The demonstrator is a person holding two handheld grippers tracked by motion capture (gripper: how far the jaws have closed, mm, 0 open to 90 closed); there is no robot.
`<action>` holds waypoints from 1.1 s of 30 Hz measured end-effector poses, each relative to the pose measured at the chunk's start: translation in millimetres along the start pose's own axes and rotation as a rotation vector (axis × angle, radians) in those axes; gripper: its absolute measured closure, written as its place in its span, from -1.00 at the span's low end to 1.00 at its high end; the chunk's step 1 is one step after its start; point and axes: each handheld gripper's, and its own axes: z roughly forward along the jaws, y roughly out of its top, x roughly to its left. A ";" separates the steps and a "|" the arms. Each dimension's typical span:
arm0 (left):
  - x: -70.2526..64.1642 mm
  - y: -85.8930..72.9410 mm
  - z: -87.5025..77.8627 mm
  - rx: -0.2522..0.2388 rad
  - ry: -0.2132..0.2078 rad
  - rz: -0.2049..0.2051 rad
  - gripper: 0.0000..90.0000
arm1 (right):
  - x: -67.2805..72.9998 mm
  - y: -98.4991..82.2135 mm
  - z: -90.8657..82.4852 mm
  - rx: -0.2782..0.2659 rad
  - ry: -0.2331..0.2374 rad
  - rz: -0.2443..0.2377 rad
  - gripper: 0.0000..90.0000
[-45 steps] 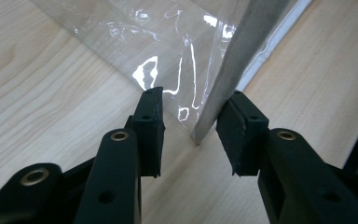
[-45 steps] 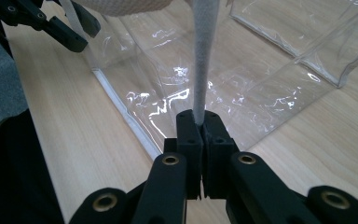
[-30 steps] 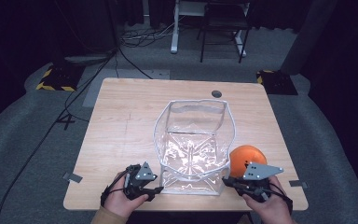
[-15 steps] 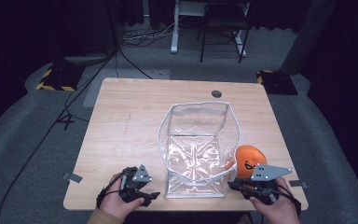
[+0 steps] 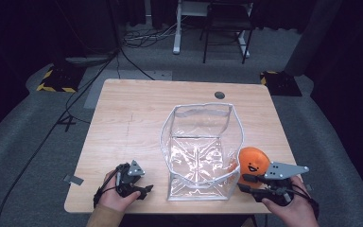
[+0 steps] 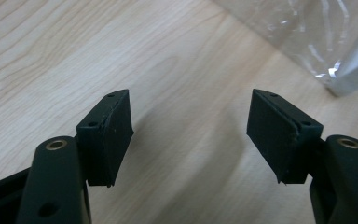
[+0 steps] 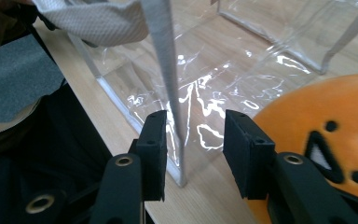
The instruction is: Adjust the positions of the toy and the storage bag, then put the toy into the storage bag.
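My right hand-held gripper [image 7: 193,154]: jaws just opening, bag [image 5: 201,146] edge strip between pads, unpinched. Orange ball [image 5: 253,163] just right of it, touching bag. Left hand-held gripper [image 6: 191,140] spread, empty, over surface [image 5: 132,118]; bag to its right. Right nearer ball.

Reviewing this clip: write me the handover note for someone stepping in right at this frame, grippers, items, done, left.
Left gripper: jaws have just been opening, nothing between them, low over bare table left of the clear bag.
Right gripper: jaws have just been opening; the bag's near corner seam runs between the pads, but they do not press on it.
Things: the bag stands open-topped at the table's middle; the orange ball with a face sits on the table against the bag's right side, outside it.
Done: bag appears set up open, both grips let go.
Left: likely the ball still goes into the bag.
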 end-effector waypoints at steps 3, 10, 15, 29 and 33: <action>7.5 -5.5 2.1 -0.016 0.026 -0.032 -0.31 | -4.3 4.2 -7.4 -0.003 -0.004 0.016 0.35; 16.7 -9.3 0.2 -0.027 0.065 -0.067 -0.34 | -15.5 16.8 -22.0 -0.016 -0.044 0.005 0.33; 23.5 -9.0 0.7 -0.029 0.115 -0.104 -0.38 | -25.4 21.7 -31.0 -0.018 -0.078 0.009 0.32; 30.9 -9.7 5.8 -0.078 0.146 -0.148 -0.46 | -51.2 22.8 -48.8 -0.010 -0.149 0.042 0.31; 32.9 -17.6 5.1 -0.126 0.144 -0.126 -0.46 | -57.6 24.2 -47.9 0.004 -0.156 0.045 0.27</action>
